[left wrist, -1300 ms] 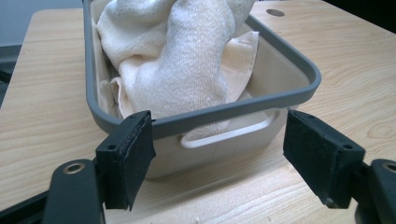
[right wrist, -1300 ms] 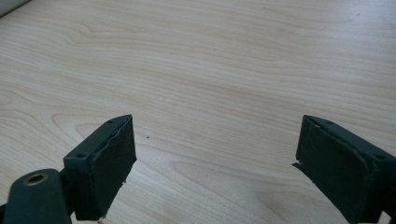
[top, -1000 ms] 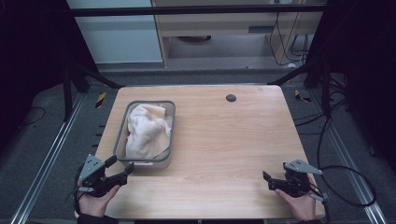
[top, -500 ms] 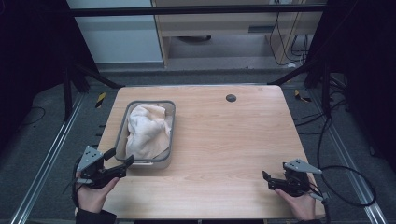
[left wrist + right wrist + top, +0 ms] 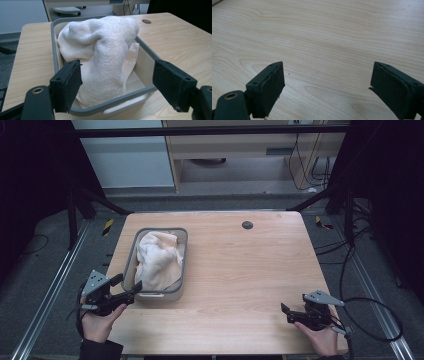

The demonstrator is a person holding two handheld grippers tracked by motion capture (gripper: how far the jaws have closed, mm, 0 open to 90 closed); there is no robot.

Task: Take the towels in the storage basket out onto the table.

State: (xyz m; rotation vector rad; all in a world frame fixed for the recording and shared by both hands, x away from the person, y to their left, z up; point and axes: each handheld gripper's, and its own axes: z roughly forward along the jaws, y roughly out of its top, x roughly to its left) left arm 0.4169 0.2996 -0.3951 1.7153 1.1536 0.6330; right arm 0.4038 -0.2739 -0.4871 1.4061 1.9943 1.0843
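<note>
Left tongs [image 5: 127,288] agape at bin [image 5: 131,253]

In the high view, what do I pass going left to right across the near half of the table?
Left gripper → grey tub holding a white towel → bare table → right gripper.

- Your left gripper [image 5: 127,287] is black, topped with a grey plate.
- Your right gripper [image 5: 285,311] matches, trailing a black cable [image 5: 380,320].
- Your sleeve [image 5: 100,350] is dark.
</note>
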